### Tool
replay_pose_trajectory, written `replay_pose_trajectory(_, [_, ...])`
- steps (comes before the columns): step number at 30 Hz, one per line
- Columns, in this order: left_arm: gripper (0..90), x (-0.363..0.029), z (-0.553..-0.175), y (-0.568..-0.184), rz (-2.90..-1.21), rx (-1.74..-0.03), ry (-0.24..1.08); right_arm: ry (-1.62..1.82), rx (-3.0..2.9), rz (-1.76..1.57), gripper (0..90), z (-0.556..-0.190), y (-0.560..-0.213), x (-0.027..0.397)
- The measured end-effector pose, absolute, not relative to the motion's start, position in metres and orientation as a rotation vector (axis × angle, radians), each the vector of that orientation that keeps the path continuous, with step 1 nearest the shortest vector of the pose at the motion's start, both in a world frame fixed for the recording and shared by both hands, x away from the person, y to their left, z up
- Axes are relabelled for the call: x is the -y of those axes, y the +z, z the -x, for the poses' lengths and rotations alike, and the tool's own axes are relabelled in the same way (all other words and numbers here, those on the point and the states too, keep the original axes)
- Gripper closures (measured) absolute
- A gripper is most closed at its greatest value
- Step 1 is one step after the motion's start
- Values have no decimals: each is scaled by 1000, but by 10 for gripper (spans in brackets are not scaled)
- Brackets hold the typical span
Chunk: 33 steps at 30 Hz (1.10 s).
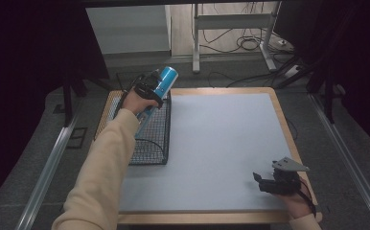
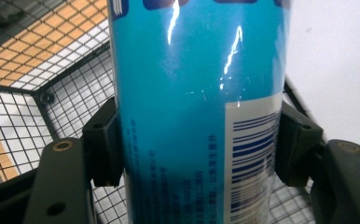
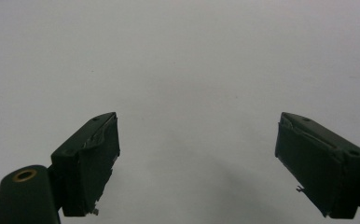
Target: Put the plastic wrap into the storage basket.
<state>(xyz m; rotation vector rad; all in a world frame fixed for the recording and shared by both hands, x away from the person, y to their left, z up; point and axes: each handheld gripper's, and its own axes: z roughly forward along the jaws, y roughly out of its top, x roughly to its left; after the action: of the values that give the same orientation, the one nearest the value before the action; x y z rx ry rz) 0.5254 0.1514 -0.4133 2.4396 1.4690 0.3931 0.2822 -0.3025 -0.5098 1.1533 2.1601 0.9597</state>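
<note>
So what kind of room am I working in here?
Probably a lab or test workshop: a wooden table with a grey mat, loose floor cables, and metal floor rails.

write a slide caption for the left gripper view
Left hand-held gripper clamps a glossy blue can above a black wire basket.

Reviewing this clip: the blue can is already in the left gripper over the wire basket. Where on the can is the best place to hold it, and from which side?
Grip the blue can on its straight cylindrical wall, about mid-body, as the left gripper does: its fingers press on opposite sides, square to the can's long axis. The round, glossy wall offers no flats, so a grip across the full width over the wire basket probably slips least.
</note>
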Motion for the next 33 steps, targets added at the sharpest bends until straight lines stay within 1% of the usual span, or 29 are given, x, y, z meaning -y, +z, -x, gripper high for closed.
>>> replay_pose_trajectory(7, [318,-152,-529,-423,-2464,-1473,374,956,-2162,-1159,141,-283,-511,303])
replay_pose_trajectory(13, [317,-148,-531,-431,-2505,-1490,399,956,-2161,-1159,140,-283,-510,302])
replay_pose_trajectory(17, [317,-148,-532,-438,-2530,-1512,391,959,-2158,-1158,140,-283,-510,303])
replay_pose_trajectory(26, [309,-147,-530,-437,-2527,-1504,426,957,-2162,-1152,141,-282,-510,302])
replay_pose_trajectory(28, [276,-147,-529,-434,-2483,-1511,427,957,-2163,-1149,140,-282,-510,302])
replay_pose_trajectory(31, [199,-147,-526,-429,-2459,-1519,417,958,-2163,-1148,140,-282,-510,302])
replay_pose_trajectory(33, [179,-148,-523,-425,-2426,-1519,421,958,-2163,-1148,140,-282,-510,302])
